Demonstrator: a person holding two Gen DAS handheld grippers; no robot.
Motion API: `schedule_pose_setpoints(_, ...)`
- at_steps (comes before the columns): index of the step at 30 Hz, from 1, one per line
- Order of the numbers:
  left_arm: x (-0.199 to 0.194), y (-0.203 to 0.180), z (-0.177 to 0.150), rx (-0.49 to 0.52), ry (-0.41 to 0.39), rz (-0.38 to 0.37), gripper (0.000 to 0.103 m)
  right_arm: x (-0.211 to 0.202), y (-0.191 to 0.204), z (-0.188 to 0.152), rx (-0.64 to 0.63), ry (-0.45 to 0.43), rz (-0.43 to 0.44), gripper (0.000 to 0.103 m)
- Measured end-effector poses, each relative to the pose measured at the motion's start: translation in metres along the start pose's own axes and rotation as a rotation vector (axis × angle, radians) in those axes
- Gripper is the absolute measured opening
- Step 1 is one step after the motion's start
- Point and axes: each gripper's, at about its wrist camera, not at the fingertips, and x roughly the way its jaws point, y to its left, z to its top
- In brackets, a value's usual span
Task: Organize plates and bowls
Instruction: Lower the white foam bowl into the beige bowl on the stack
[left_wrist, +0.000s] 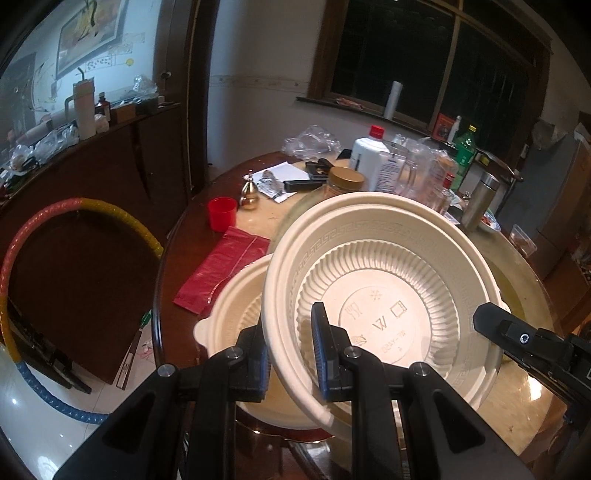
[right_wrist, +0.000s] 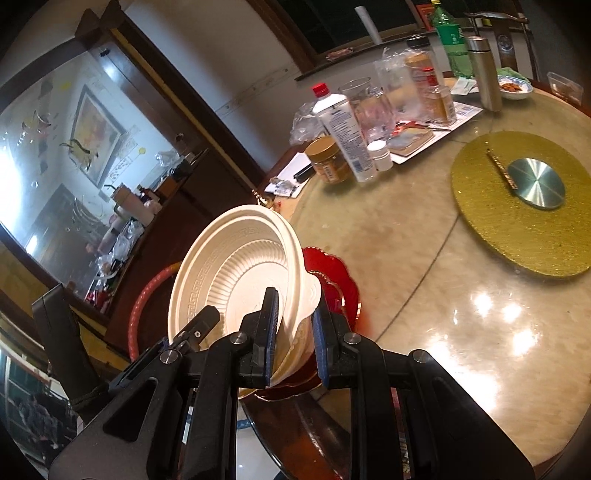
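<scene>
Left gripper (left_wrist: 290, 350): clamped on the near rim of the cream ribbed plastic bowl (left_wrist: 380, 291), one blue pad inside, one outside.
Right gripper (right_wrist: 293, 332): clamped on the same bowl's opposite rim (right_wrist: 291, 258).
Held bowl: tilted, lifted above a second cream plastic bowl (left_wrist: 229, 314).
Second bowl: resting on a red scalloped plate (right_wrist: 332, 273) at the round marble desk (right_wrist: 424, 295) edge.

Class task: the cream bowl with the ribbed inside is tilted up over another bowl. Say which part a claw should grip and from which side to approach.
Grip the thin rim of the tilted cream bowl, one finger inside and one outside, coming from the near table edge. The tilt raises its near rim and turns the opening toward the claws; the broad body is too wide to span. The left claw and right claw both pinch the rim this way.
</scene>
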Motion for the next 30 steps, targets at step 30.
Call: schedule_pose_setpoints(30,0.017,0.041,-0.003,-0.069,0.034,0.045,0.018,0.044,0.031,-0.003,-0.060,0.070,-0.010,0.017)
